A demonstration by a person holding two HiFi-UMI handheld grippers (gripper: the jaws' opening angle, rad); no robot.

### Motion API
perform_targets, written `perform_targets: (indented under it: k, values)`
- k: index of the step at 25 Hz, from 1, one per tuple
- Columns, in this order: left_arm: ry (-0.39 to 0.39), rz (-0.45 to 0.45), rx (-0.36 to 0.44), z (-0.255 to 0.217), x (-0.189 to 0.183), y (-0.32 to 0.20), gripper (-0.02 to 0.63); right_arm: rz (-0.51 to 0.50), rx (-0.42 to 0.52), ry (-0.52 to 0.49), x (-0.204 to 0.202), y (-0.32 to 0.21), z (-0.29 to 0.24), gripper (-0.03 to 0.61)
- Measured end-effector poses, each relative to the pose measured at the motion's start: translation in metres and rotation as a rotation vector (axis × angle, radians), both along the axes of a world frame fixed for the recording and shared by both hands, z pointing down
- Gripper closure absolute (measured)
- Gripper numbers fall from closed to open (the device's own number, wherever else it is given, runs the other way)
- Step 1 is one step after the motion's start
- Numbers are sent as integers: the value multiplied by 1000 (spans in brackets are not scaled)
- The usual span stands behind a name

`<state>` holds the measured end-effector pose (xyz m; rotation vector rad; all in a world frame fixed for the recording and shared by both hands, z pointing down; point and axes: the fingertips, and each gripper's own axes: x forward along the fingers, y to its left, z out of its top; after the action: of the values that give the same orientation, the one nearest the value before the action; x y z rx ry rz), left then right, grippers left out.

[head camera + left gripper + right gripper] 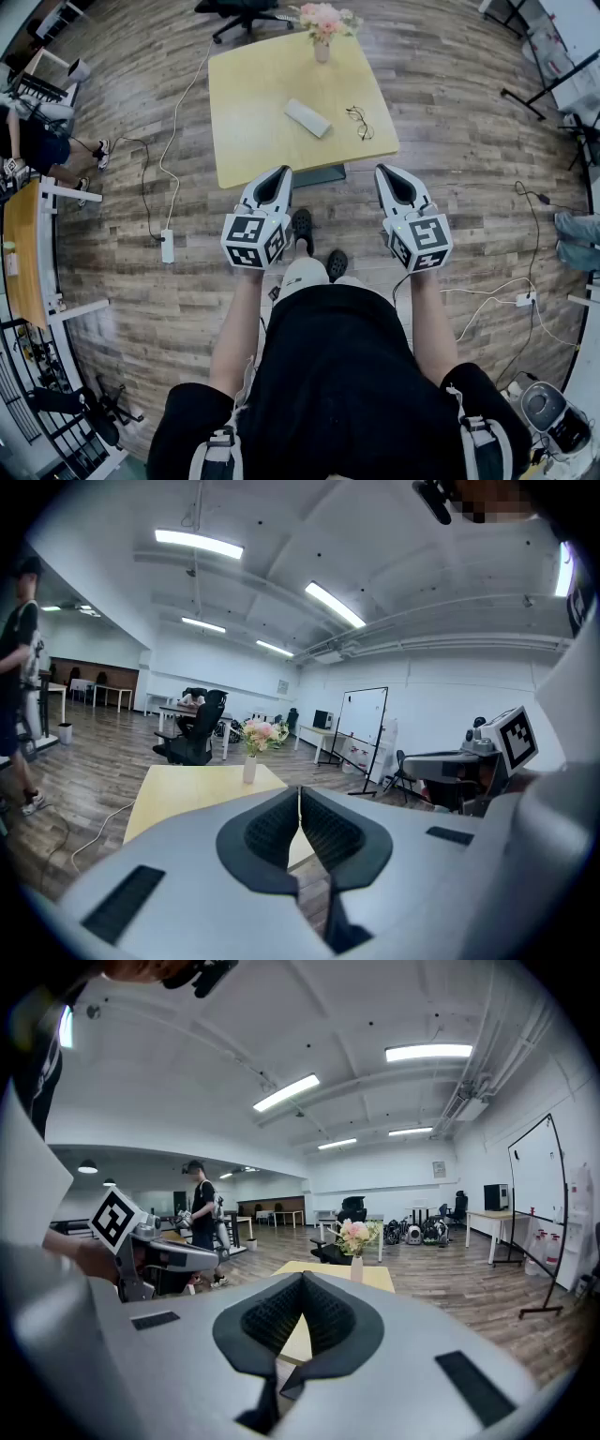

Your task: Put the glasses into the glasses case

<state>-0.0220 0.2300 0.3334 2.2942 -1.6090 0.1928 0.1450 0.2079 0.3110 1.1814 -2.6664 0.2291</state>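
Nearest to us, the head view looks down on our dark top and both forearms, held out in front of the body. The left gripper (pixel 280 172) and the right gripper (pixel 384 172) sit side by side, well apart, each short of the tabletop (pixel 251 112) and over the wood floor (pixel 450 131). Our shoes (pixel 302 225) show between them. Each gripper's own view gives what the head view cannot: both pairs of jaws are pressed together at the tips, with nothing between them.

Beyond them lies the pale yellow tabletop. Only the head view shows the task's things. The glasses case (pixel 307 117), a light grey oblong, lies askew near the middle. The glasses (pixel 359 123) lie just to its right, apart from it and close to the right edge. In both gripper views the gripper's body covers that part of the tabletop, so neither thing can be seen there.

At the far edge stands a vase of pink flowers (pixel 322 26), which all three views catch. Behind it is a black office chair (pixel 242 11).

The gripper views open onto the room, which the head view leaves out: ceiling lights, a whiteboard on a stand (pixel 363 726) in the left gripper view, and a standing person (pixel 202 1221) in the right gripper view.
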Motion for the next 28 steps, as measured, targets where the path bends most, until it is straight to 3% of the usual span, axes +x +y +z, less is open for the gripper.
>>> perform_targets:
  k: [12,18,28]
  values:
    - [-5,10,-2,-3,-2,4,588,-27,-1,17,-10,4,-2,566]
    - [7,9,-14,1,-4,-1,588,13,-23,-24,-5,-7,2,561]
    - [10,11,-42,14,-9,-26,588,34,-51,-4,-8,-32,17,561]
